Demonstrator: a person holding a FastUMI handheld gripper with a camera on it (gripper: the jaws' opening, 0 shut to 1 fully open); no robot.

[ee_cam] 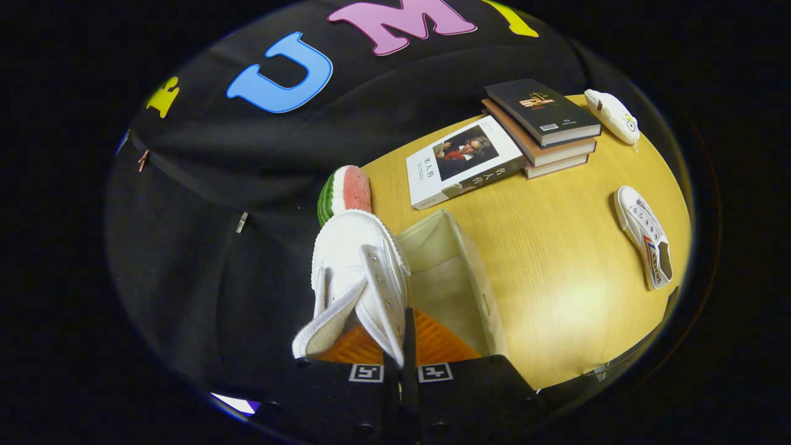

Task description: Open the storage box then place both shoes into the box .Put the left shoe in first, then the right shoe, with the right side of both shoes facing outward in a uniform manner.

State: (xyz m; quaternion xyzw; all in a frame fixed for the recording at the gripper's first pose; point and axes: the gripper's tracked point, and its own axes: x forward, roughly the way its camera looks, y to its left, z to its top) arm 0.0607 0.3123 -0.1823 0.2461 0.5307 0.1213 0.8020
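My gripper is shut on the side wall of a white canvas shoe, both fingers pressing on the laced edge. The shoe hangs toe away from me, its opening towards the fingers. Just right of it and below lies the open cream storage box, its inside showing. The second white shoe lies on its side on the wooden table, far to the right of the box.
A watermelon-slice toy sits beyond the held shoe at the table's edge. A white book lies behind the box, beside a stack of books. A white pouch rests at the far right corner.
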